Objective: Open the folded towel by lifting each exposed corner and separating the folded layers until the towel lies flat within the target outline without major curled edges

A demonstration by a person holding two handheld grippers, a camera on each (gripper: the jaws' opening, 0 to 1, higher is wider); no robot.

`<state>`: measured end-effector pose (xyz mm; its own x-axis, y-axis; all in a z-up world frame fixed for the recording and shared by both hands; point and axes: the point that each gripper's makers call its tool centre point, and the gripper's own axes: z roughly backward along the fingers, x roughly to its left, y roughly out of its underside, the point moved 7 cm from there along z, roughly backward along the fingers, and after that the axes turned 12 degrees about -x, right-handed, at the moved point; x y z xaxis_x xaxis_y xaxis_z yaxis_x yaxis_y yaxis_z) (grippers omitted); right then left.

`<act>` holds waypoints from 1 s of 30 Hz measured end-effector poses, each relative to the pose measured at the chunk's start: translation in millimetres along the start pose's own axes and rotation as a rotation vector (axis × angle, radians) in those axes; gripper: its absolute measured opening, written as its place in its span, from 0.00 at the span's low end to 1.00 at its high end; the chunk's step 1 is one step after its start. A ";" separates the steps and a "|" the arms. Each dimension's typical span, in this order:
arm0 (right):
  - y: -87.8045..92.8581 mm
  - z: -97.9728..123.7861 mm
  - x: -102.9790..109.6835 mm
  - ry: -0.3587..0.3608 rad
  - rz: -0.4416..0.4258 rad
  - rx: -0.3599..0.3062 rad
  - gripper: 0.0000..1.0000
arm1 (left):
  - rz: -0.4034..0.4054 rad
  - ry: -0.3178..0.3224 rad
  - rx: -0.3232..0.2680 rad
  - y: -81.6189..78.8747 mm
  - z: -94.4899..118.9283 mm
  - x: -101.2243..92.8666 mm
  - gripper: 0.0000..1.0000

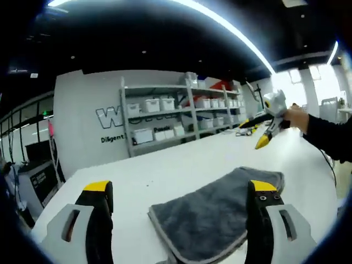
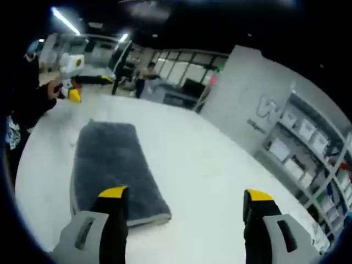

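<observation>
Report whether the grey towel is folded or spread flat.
Folded: the grey plush towel lies as a thick narrow rectangle on the white table, layered edges visible.

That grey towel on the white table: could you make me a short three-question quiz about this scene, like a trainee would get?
1. True or false: the grey towel is still folded on the white table.
2. The left gripper has its jaws: A) clamped on the towel, B) spread apart with nothing between them, C) holding a box.
3. Fill in: the jaw tips of the right gripper are coloured ____.

Key: 1 true; 2 B; 3 yellow.
</observation>
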<state>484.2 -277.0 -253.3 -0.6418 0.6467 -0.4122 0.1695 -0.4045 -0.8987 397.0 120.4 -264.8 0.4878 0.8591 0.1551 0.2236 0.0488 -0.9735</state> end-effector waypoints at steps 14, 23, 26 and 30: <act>-40.9 41.5 29.2 0.220 -0.129 -0.200 0.99 | 0.083 0.015 -0.012 -22.2 44.4 44.4 1.00; -32.5 62.9 51.9 0.365 -0.230 -0.252 0.96 | 0.044 -0.058 -0.036 -33.5 69.1 73.4 1.00; -29.7 61.7 58.7 0.354 -0.220 -0.243 0.99 | 0.052 -0.064 -0.020 -29.4 73.0 80.0 1.00; -22.7 61.7 63.0 0.371 -0.184 -0.178 0.99 | 0.051 -0.088 0.007 -16.1 73.2 83.1 1.00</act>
<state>393.8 -267.0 -249.6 -0.3670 0.8987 -0.2400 0.2251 -0.1646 -0.9604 372.1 228.3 -248.5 0.4224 0.9020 0.0899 0.1946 0.0067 -0.9809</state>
